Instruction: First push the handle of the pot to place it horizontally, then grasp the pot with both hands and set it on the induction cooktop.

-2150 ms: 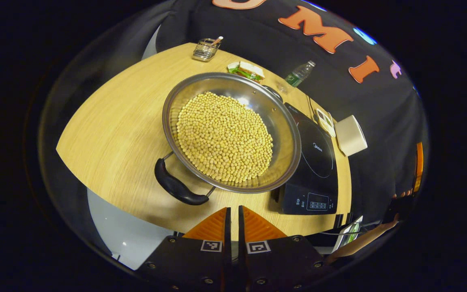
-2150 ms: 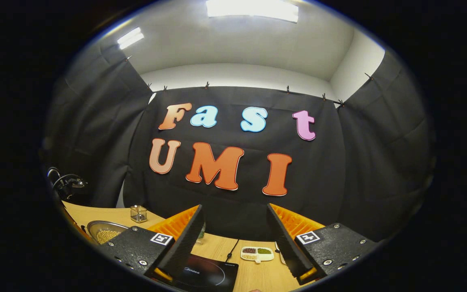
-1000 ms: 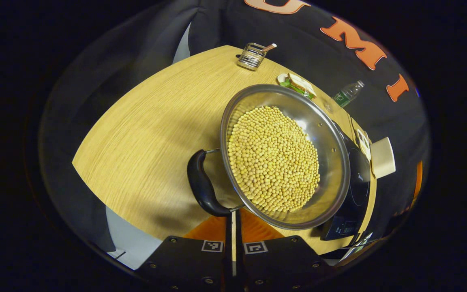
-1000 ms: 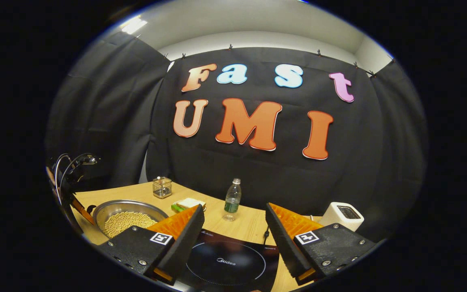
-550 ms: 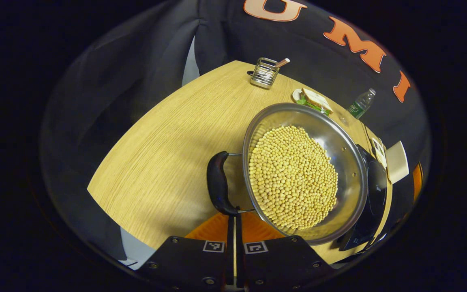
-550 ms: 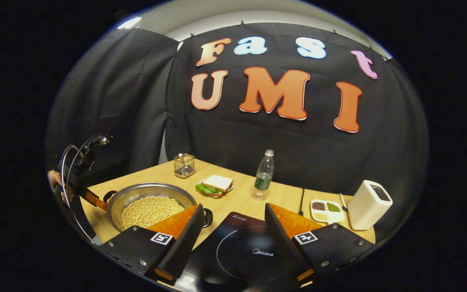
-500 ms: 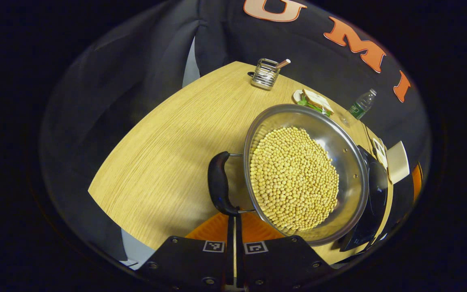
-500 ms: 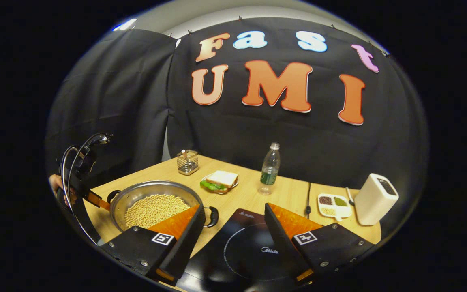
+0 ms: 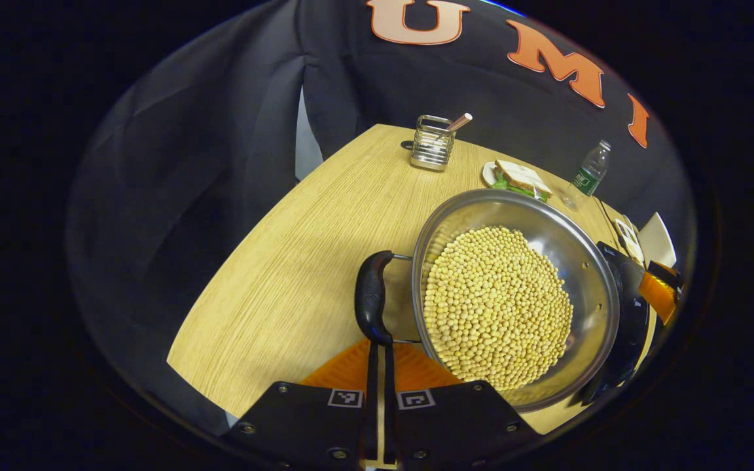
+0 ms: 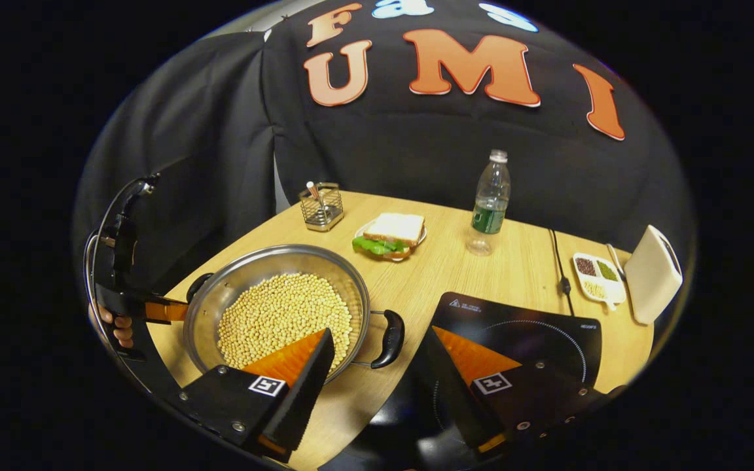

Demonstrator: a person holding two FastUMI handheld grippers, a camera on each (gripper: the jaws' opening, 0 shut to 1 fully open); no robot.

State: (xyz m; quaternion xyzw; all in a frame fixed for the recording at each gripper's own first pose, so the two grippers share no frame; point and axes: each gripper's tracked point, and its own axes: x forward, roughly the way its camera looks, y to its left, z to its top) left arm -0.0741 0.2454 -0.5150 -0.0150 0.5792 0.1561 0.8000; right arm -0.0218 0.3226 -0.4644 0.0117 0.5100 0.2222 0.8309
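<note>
A steel pot (image 9: 583, 258) full of soybeans (image 9: 495, 304) stands on the wooden table (image 9: 285, 281), left of the black induction cooktop (image 10: 527, 327). My left gripper (image 9: 380, 345) is shut and empty, its tips against the near end of the pot's black left handle (image 9: 370, 297). In the right gripper view the left gripper (image 10: 177, 311) sits at the pot's (image 10: 246, 275) far side, held by a hand (image 10: 118, 330). My right gripper (image 10: 379, 335) hovers open, with the pot's right handle (image 10: 391, 330) showing between its fingers. In the left gripper view, the right gripper (image 9: 657, 294) shows past the pot.
Behind the pot are a wire holder (image 10: 321, 206), a sandwich on a plate (image 10: 390, 235) and a water bottle (image 10: 489, 199). A cable (image 10: 557, 261), a small divided dish (image 10: 596, 276) and a white box (image 10: 652, 275) lie beyond the cooktop.
The left gripper pushed the left handle and the pot turned, so its handles now lie side to side. The right gripper tilted down from the wall and came to the pot's right handle.
</note>
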